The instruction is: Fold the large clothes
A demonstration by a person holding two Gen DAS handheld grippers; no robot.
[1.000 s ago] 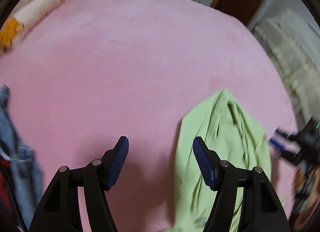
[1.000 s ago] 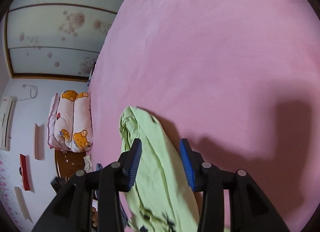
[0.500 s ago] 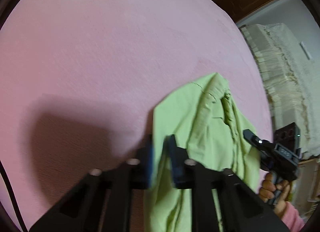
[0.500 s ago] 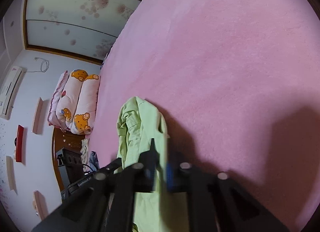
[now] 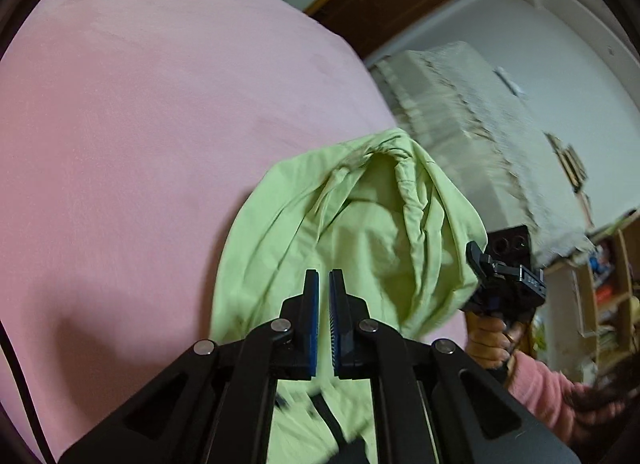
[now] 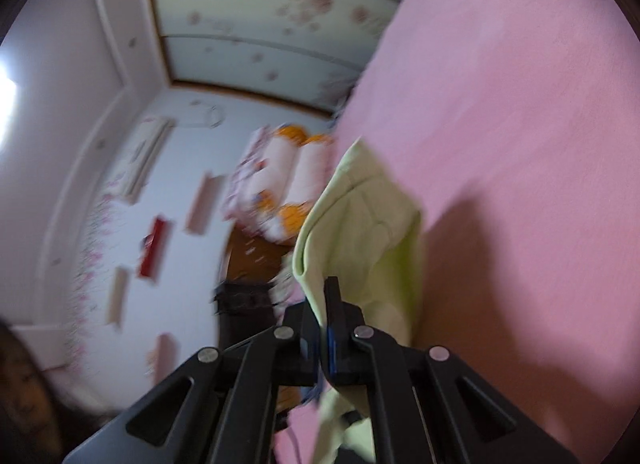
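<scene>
Both claws, left claw (image 5: pixel 324 284) and right claw (image 6: pixel 326 296), are clenching the green garment (image 5: pixel 352 232), lifting it off the pink bed (image 5: pixel 140 124); spreading it flat looks next.

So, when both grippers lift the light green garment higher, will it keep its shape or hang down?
The light green garment probably hangs limp: it already bunches in soft folds. It seems light, thin cloth. Pinched by the left gripper and right gripper, its middle likely sags.

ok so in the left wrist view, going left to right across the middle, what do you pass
pink blanket → green garment → the other hand's tongs → shelves at the far right
</scene>
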